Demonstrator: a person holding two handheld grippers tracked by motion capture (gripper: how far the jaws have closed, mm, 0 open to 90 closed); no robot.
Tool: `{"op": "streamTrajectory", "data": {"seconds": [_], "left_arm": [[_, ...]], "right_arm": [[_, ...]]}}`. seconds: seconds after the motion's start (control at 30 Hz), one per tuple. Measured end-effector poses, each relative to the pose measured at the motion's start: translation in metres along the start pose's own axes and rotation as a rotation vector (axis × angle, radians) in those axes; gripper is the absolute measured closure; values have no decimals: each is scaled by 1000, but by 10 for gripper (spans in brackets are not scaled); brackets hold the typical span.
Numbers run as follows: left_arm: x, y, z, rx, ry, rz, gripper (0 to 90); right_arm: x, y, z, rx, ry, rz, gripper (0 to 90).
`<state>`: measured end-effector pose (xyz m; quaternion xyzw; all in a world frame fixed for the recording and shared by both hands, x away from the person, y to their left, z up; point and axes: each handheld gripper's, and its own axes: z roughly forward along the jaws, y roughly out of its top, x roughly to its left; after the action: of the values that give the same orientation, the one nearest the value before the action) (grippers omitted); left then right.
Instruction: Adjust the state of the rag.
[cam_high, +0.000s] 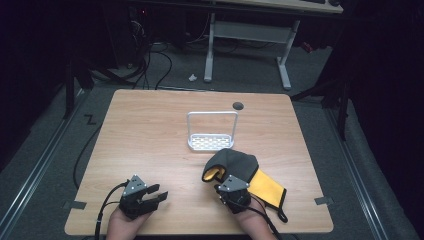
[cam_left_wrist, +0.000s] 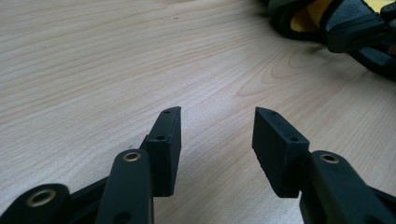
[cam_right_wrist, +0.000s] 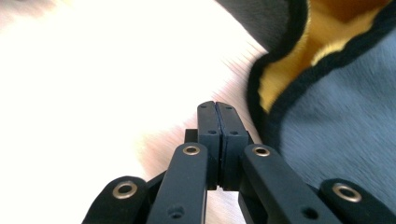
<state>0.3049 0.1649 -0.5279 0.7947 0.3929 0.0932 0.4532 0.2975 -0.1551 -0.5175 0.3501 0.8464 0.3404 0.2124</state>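
The grey and yellow mitt (cam_high: 242, 174) lies on the surface (cam_high: 150, 140), long axis slanting toward the near right corner; the right gripper (cam_high: 229, 192), jaws fully closed on nothing, sits at its near edge. The left gripper (cam_high: 159, 193), jaws apart and empty, is well apart to the left, so the right hand is nearer.

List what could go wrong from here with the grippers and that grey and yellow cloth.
1. The right gripper is shut with nothing between its jaws beside the cloth; pressing on, it may only shove the cloth.
2. A shoved cloth might bump the white rack just behind it.
3. The left gripper, open over bare table, cannot steady it.
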Motion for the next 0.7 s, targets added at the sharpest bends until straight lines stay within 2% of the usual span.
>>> {"op": "streamTrajectory", "data": {"seconds": [0.07,0.1,0.2,0.23,0.27,0.3,0.33,0.37,0.4,0.47,0.5,0.53,0.57,0.63,0.67,0.7], "left_arm": [[-1,0,0,1,-3,3,526],[-1,0,0,2,2,7,524],[-1,-1,0,1,-5,2,523],[-1,-1,0,1,-5,2,523],[-1,-1,0,2,-6,0,523],[0,-1,0,3,-6,0,523],[0,-1,0,3,-6,0,523],[-1,-1,0,3,-6,-1,523],[-1,-1,1,4,-5,0,523],[-2,-1,2,6,-6,3,522],[-2,-1,2,6,-6,3,522],[-2,-1,2,8,-7,3,522],[-3,-1,2,9,-7,3,522],[-3,-1,3,10,-8,3,522],[-3,-1,3,8,-8,3,522],[-3,-1,2,6,-11,1,521]], "right_arm": [[3,2,-2,-8,6,-4,900],[5,2,-9,-26,6,-12,900],[-1,-1,-26,-67,-19,7,900],[-1,-1,-26,-67,-19,7,900],[-15,-7,-43,-97,-74,32,900],[-24,-11,-49,-104,-106,51,900],[-32,-13,-53,-109,-126,69,900],[-32,-13,-53,-109,-126,69,900],[-56,-22,-60,-99,-208,119,897],[-73,-30,-59,-69,-250,147,895],[-73,-30,-59,-69,-250,147,895],[-81,-34,-56,-42,-269,160,895],[-90,-39,-50,-10,-270,189,896],[-98,-48,-36,60,-244,219,900],[-98,-48,-36,60,-244,219,900],[-95,-49,-29,80,-227,207,900]]}}
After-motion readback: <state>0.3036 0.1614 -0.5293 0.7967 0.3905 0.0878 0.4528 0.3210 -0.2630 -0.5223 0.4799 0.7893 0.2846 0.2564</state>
